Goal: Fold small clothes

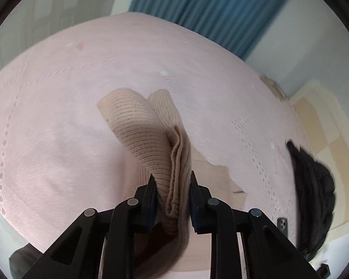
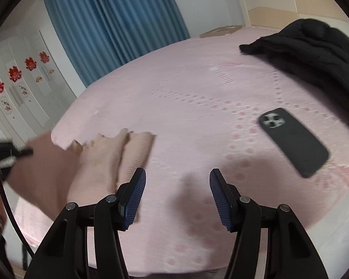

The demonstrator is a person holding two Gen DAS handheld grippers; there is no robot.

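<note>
The left gripper (image 1: 172, 186) is pinching a folded tan cloth (image 1: 146, 127) and holding it up over the pink bed (image 1: 58, 116). The right gripper (image 2: 178, 186) is hanging half open with nothing in it. Farther off, a black phone (image 2: 293, 141) and black clothes (image 2: 314, 48) are lying on the bed.
</note>
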